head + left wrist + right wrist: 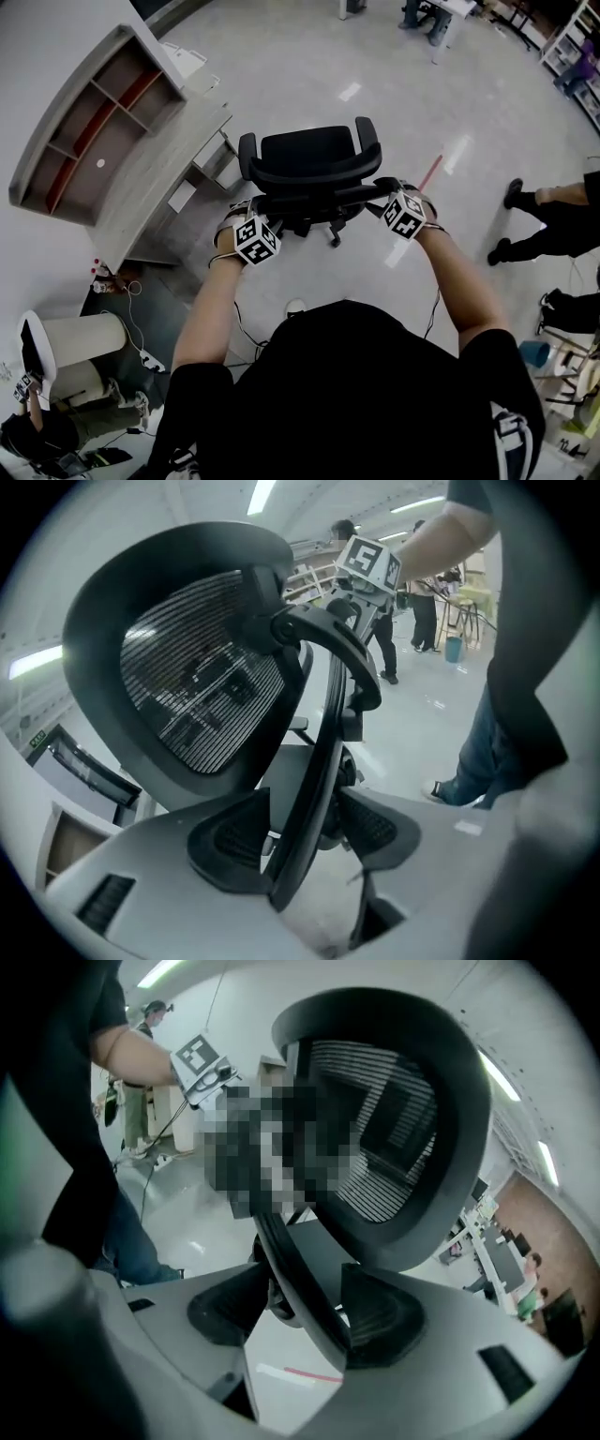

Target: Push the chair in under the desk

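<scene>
A black office chair (309, 159) with a mesh back stands on the pale floor just right of the grey desk (159, 164), outside its opening. Both grippers are at the chair's rear back frame. In the left gripper view, my left gripper (300, 841) stands open with the curved black frame bar (323, 724) running between its pads, a gap showing on the right side. In the right gripper view, my right gripper (300, 1312) is also open around the bar (300, 1279), which lies close to the right pad. From the head view, the left gripper (251, 208) and right gripper (389, 195) flank the backrest.
A shelf hutch (94, 122) sits on the desk against the wall. A white drawer unit (220, 155) is under the desk's right end. Cables and a round bin (80, 342) lie at lower left. A person (553, 220) stands at the right. Red tape (429, 172) marks the floor.
</scene>
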`<state>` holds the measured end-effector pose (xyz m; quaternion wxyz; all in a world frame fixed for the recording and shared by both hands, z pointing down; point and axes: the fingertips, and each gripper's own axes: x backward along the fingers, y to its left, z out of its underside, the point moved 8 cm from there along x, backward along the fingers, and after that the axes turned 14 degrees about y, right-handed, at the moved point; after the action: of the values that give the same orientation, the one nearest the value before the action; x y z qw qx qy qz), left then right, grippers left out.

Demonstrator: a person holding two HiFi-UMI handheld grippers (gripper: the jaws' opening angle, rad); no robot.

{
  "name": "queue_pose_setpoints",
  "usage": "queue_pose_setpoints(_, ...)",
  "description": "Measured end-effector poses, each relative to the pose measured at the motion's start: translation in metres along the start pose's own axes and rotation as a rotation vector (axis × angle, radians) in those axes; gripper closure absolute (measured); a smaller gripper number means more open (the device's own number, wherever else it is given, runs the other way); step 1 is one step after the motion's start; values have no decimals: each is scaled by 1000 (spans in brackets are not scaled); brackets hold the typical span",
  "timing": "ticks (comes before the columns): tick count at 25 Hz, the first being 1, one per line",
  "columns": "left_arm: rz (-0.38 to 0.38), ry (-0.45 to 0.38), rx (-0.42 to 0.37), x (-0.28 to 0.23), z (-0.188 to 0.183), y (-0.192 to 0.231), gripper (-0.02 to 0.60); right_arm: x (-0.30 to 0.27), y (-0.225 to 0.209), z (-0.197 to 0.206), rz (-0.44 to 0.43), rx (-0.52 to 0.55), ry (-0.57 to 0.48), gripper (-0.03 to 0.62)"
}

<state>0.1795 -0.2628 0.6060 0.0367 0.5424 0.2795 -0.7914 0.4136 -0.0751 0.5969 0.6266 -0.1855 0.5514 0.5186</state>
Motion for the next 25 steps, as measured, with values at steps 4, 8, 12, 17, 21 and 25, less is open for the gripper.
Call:
queue_pose_setpoints(4, 7, 44, -48, -15, -2, 3, 350, -20, 3, 0, 39, 142, 71, 356)
queue_pose_setpoints(8, 28, 86, -94, -34, -3, 1, 337, -35, 5, 2, 62, 238, 128, 356)
queue_pose_setpoints(12, 1, 140, -159, -46, -4, 1, 336, -51, 5, 0, 78, 327, 188, 356)
queue_pose_setpoints(17, 4, 201, -229, -67, -6, -2, 337, -75, 6, 7, 90, 425, 271, 362)
queue_pose_setpoints(21, -48, 219, -240, -73, -7, 2, 405, -86, 4, 9, 111, 443, 300, 392)
queue_pose_setpoints(25, -75, 274, -309, -79, -4, 3, 489, -88, 0, 6, 150, 446, 300, 482)
